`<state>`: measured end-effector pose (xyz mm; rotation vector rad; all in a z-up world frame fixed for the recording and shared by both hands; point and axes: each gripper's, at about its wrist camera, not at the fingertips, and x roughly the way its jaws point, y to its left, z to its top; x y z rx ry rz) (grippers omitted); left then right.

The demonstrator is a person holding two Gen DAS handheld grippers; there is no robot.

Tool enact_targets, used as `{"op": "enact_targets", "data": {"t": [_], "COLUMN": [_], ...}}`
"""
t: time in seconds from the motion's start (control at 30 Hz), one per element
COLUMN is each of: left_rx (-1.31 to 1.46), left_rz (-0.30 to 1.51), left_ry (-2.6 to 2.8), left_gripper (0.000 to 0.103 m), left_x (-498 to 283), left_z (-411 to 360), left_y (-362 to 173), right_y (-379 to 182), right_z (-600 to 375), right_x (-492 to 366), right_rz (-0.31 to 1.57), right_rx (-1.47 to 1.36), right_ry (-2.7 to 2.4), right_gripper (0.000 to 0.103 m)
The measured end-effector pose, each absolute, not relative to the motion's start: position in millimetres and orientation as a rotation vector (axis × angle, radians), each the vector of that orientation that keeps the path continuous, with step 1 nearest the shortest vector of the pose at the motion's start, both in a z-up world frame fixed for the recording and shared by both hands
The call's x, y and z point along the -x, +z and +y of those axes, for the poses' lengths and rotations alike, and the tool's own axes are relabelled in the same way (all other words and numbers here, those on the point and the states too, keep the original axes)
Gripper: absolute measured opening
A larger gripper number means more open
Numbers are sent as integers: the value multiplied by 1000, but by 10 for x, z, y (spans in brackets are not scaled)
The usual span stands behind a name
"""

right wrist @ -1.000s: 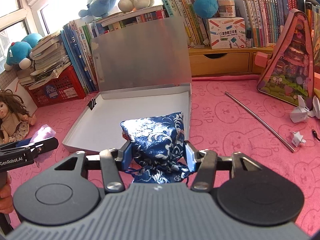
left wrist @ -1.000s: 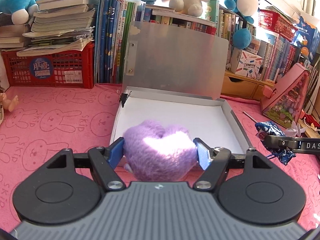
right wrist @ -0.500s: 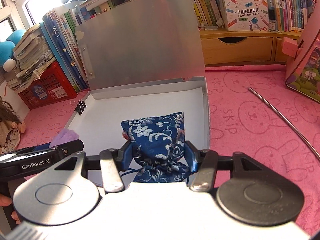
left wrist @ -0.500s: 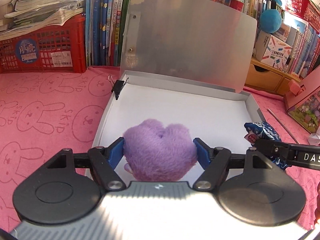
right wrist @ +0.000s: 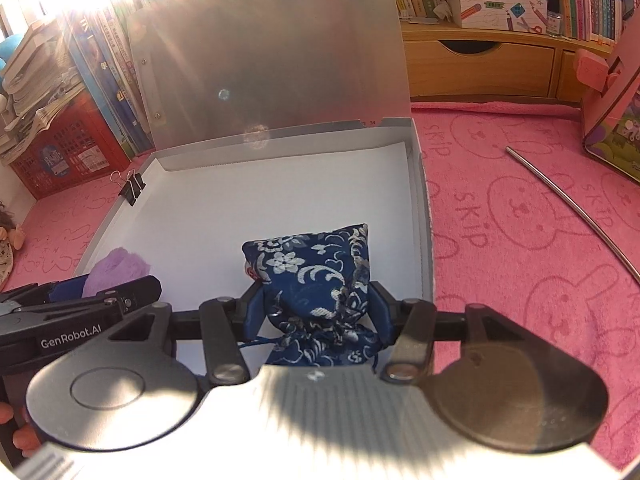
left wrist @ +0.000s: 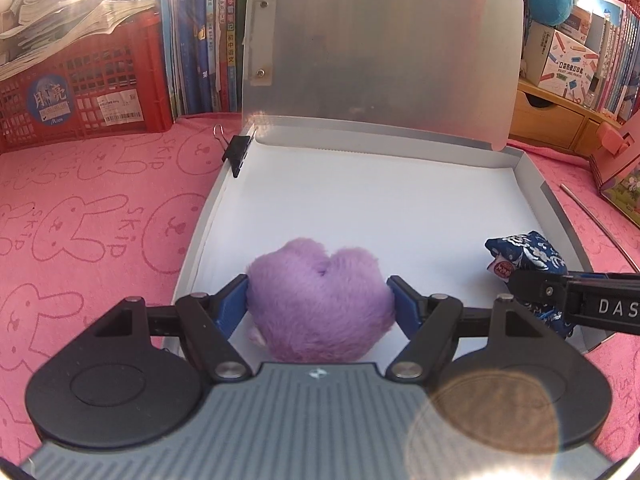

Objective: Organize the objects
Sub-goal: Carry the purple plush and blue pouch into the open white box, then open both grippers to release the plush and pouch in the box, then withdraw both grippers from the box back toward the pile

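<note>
The left tool (left wrist: 318, 300) is clenched on a purple plush heart (left wrist: 320, 300), its blue pads pressing into the fur on both sides. The right tool (right wrist: 318, 308) is likewise clamped on a blue brocade pouch (right wrist: 316, 280), gripped near its gathered drawstring neck so the fuller body sticks out forward. Both things are held over the near part of the open grey box (left wrist: 552, 208), the heart towards its left side and the pouch towards its right, apparently so the 2 can go in side by side without crowding. Whether either already rests on the white lining cannot be told. The lid (left wrist: 380, 52) stands upright at the back, leaving the opening free, and a black binder clip (left wrist: 238, 152) grips the box's left wall. The box sits on a pink bunny-print worktop (left wrist: 92, 216). The likely next step is letting go.
</note>
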<state>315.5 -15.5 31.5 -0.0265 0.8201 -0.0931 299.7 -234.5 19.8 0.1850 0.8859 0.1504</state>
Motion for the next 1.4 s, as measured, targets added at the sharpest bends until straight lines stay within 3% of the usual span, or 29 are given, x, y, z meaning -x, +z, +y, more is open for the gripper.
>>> {"op": "enact_targets", "data": {"t": [0.07, 0.1, 0.13, 0.47, 0.97, 1.4], "left_rx": [18, 11, 5, -26, -51, -1], "left_rz": [823, 823, 821, 754, 613, 553], "left_ry": [-91, -92, -95, -138, -247, -258], "left_gripper": [78, 79, 80, 89, 94, 94], "left_x": [-3152, -3150, -3144, -2953, -2086, -1236], "left_z": [-157, -160, -163, -203, -127, 68], "left_y": [300, 297, 299, 540, 954, 866], "right_y": [175, 174, 179, 411, 802, 812], "right_z": [-2339, -2332, -2328, -2343, -2481, -2482], "right_x": [-2989, -2979, -2967, -2807, -2083, -1289], "right_rz": [880, 873, 866, 791, 668, 584], "right_rx": [-178, -170, -166, -139, -101, -27], "right_ry": [159, 160, 165, 186, 264, 300], "right_gripper": [61, 70, 72, 85, 88, 90]}}
